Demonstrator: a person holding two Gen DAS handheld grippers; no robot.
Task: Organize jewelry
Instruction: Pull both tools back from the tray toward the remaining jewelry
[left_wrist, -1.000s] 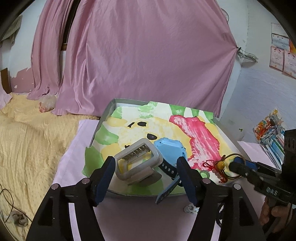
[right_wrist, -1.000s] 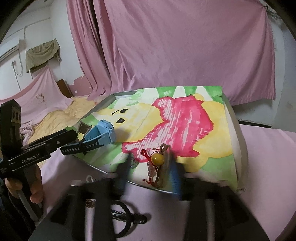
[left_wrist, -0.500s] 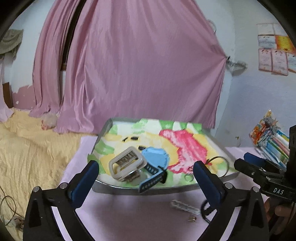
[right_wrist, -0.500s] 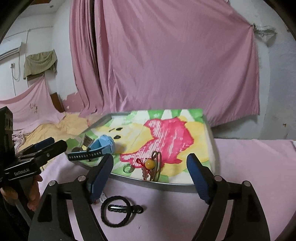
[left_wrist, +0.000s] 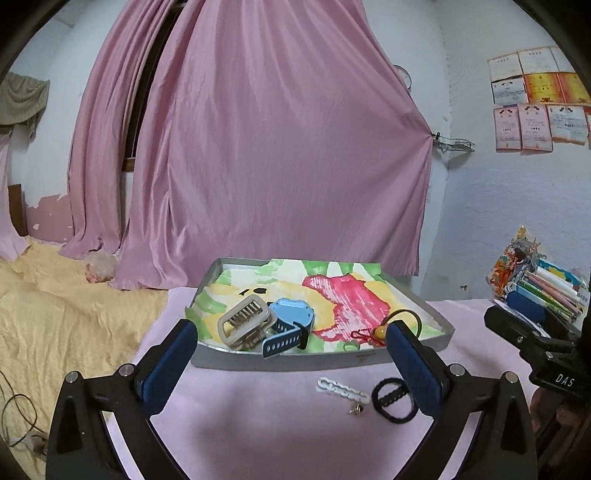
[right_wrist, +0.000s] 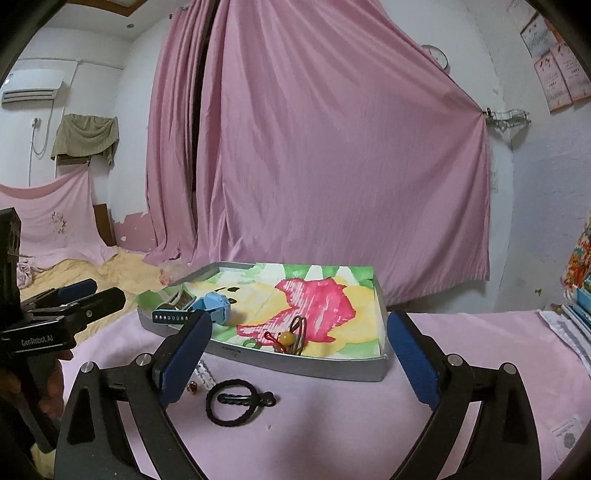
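Note:
A grey tray (left_wrist: 284, 361) (right_wrist: 306, 367) lined with a painted sheet sits on the pink cloth. Inside lie a beige comb clip (left_wrist: 245, 323), a blue watch (left_wrist: 290, 325) (right_wrist: 216, 306), a green ring (right_wrist: 251, 343) and a red cord bracelet with a yellow bead (left_wrist: 378, 332) (right_wrist: 286, 338). On the cloth in front lie a black hair tie (left_wrist: 393, 400) (right_wrist: 232, 402), a white chain piece (left_wrist: 341, 387) and a small earring (left_wrist: 356, 409). My left gripper (left_wrist: 291, 369) is open, held back from the tray's front. My right gripper (right_wrist: 299, 358) is open too, above the cloth.
A yellow bedspread (left_wrist: 55, 325) spreads to the left. Pink curtains (left_wrist: 277, 166) hang behind the tray. A stack of coloured books and pens (left_wrist: 546, 284) lies at the far right. A hand (right_wrist: 44, 387) holds the left gripper at the left.
Both grippers opened wide and drew back from the tray. The watch and the bead bracelet now lie released in the tray.

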